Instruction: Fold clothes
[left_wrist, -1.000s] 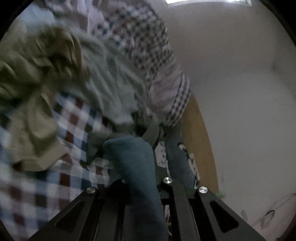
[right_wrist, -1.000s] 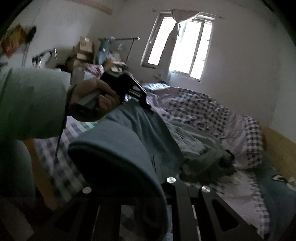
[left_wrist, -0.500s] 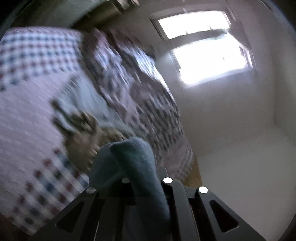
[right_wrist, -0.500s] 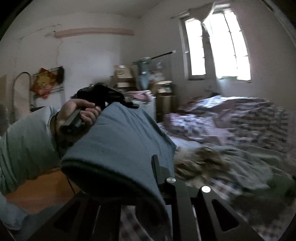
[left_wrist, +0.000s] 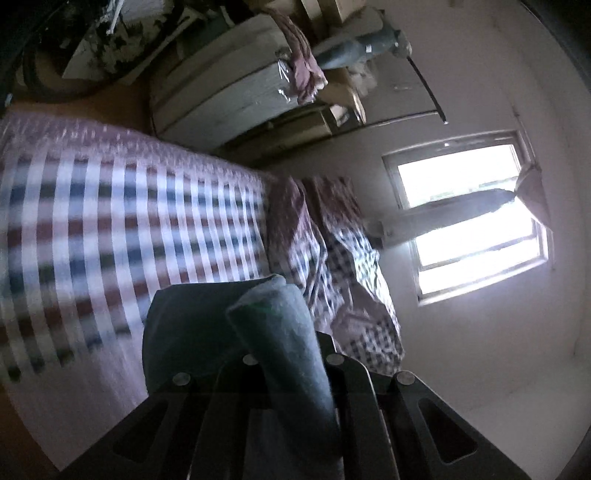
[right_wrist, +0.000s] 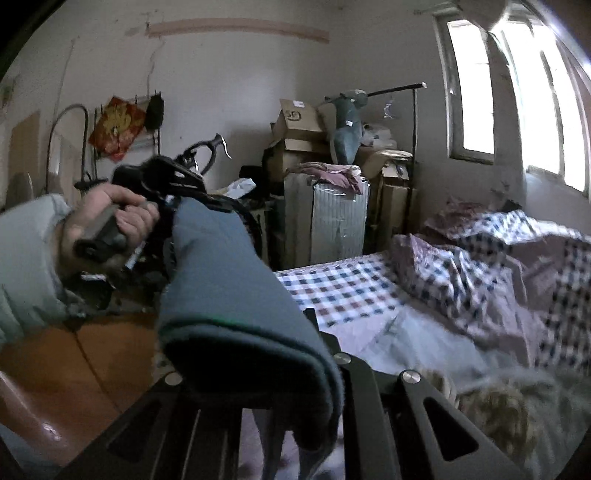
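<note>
Left gripper (left_wrist: 291, 354): clamped on a corner of the blue-grey garment (left_wrist: 284, 332); the cloth bunches up between its jaws and drapes back over the black frame.
Right gripper (right_wrist: 325, 354): clamped on another edge of the same blue-grey garment (right_wrist: 229, 295); a thick folded hem wraps over the jaws and hangs down in front of the frame.
Garment: held up off the bed, stretched as a band from the right gripper across to the left gripper (right_wrist: 173, 181), seen in the right wrist view.
Left hand (right_wrist: 110, 225): wrapped round the handle of the left gripper, raised at about the height of the garment's far end; a pale green sleeve (right_wrist: 26, 258) covers the forearm.
Bed (right_wrist: 343, 288): below and beyond the garment, covered with a red, blue and white checked sheet (left_wrist: 129, 229); a rumpled checked quilt (right_wrist: 498, 266) lies heaped towards the window side.
Other clothes: a pale blue piece (right_wrist: 417, 339) and a tan and grey heap (right_wrist: 509, 402) lie on the bed, near the right gripper's frame.
Window (right_wrist: 517, 103): bright, in the wall beside the bed.
Corner clutter: cardboard boxes (right_wrist: 299, 122), a pink cloth on a wrapped white unit (right_wrist: 340, 218), and a bicycle handlebar (right_wrist: 210, 147).
</note>
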